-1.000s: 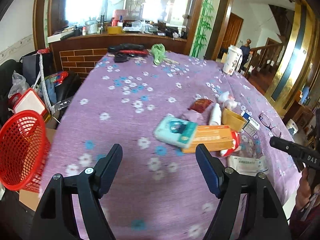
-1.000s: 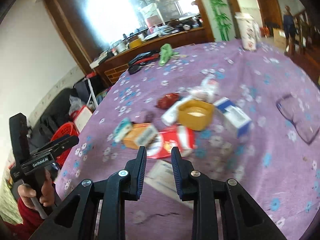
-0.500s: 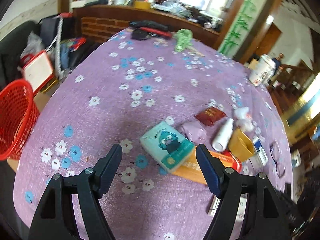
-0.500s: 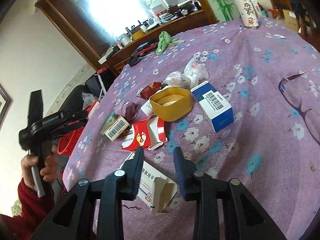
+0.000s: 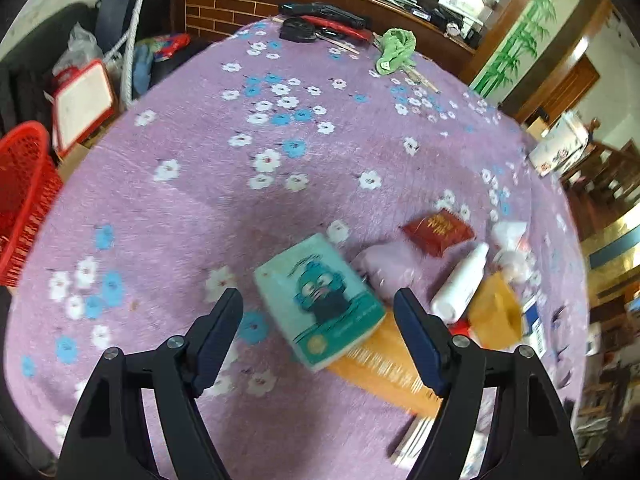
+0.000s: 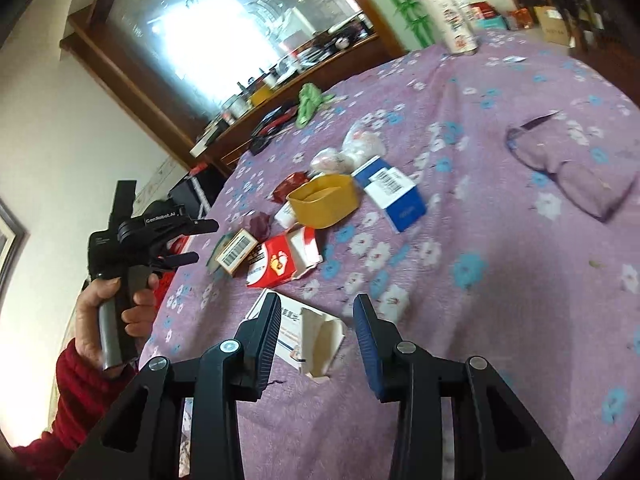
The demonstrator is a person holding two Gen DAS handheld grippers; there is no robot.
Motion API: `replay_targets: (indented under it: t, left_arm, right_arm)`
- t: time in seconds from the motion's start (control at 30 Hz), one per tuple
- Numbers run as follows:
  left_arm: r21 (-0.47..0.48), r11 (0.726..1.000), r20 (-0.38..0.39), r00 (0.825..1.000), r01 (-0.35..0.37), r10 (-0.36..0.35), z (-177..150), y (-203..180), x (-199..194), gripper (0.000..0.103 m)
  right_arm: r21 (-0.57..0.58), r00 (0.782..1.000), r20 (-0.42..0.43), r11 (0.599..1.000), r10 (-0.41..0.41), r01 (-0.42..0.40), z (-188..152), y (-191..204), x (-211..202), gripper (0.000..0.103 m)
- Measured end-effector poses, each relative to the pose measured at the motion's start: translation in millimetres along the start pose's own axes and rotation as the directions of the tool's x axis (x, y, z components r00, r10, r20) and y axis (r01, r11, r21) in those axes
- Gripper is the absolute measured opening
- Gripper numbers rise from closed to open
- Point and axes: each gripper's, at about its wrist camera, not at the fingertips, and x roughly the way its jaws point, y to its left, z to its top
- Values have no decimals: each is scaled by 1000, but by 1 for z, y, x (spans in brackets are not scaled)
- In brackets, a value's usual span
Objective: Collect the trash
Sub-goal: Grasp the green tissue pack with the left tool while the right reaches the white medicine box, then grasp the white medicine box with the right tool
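Left gripper [image 5: 318,316] hung spread wide, teal pack [image 5: 318,300] between fingers, untouched; right gripper [image 6: 316,326] apart over torn box [image 6: 308,332].

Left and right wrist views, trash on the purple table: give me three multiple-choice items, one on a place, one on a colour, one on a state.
1. What does the teal packet partly lie on?
A. an orange box
B. the red basket
C. the glasses

2. What colour is the tub beside the blue and white box?
A. green
B. yellow
C. black

3. How does the right gripper stand?
A. shut on the red carton
B. open, holding nothing
C. shut on the glasses

Answers:
1. A: the packet's lower end overlaps the orange box in the left wrist view.
2. B: the tub is plainly yellow in the right wrist view.
3. B: its fingers are apart above the torn white carton, with nothing clamped between them; the left gripper is open too.
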Motion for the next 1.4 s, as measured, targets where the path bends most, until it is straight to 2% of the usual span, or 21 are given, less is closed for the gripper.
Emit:
replay_targets:
  t: [0.17,0.27,0.4,0.5,0.57,0.7,0.83,1.03,1.1,1.2,1.27,1.33,1.4]
  left_arm:
    - [-47,999,-45,999,-17,15,6,4,25,78]
    - [-61,998,-43,999,16,-18,8,7,34,80]
    - [5,999,-18,999,51,-51,5,5,35,80]
    - [51,995,0,996,91,-91,1,11,32,68]
    - [92,991,-4,995,96,-97,-1,16,32,56]
    - [135,980,-13,989,148,-147,-2,27,31,54]
    - [208,971,8,993,116,-121,-7,28,32,55]
    - [244,962,31,990,124,-136,-8,31,32,57]
    - [251,958,31,988,140,-153,-9,34,30,50]
    - [252,954,24,985,161,-173,-11,41,28,49]
    - [250,952,21,982,177,-188,-13,46,26,49]
    - [257,949,21,980,185,-197,-16,49,23,49]
    - [272,947,28,983,170,-184,-19,51,23,50]
  right_arm:
    - [12,998,35,999,-52,51,-3,9,-12,41]
    - [10,996,31,997,-78,78,-5,18,-10,41]
    - [3,993,30,994,-112,112,-6,27,-6,41]
    - [9,990,21,990,-138,138,-7,31,0,41]
    - [13,988,17,988,-154,154,-7,33,4,41]
    - [17,982,11,982,-188,188,-6,36,12,41]
    - [20,971,1,971,-238,238,-7,37,22,41]
    - [7,962,-43,963,-270,271,-12,41,42,41]
    - [-30,956,-49,957,-288,287,-14,49,48,41]
    - [-64,939,-60,940,-338,334,-14,54,58,41]
    - [-67,932,-71,934,-357,352,-15,53,62,36]
    - [-72,926,-84,929,-369,363,-17,52,67,23]
    - [-67,922,-93,926,-377,372,-18,50,70,15]
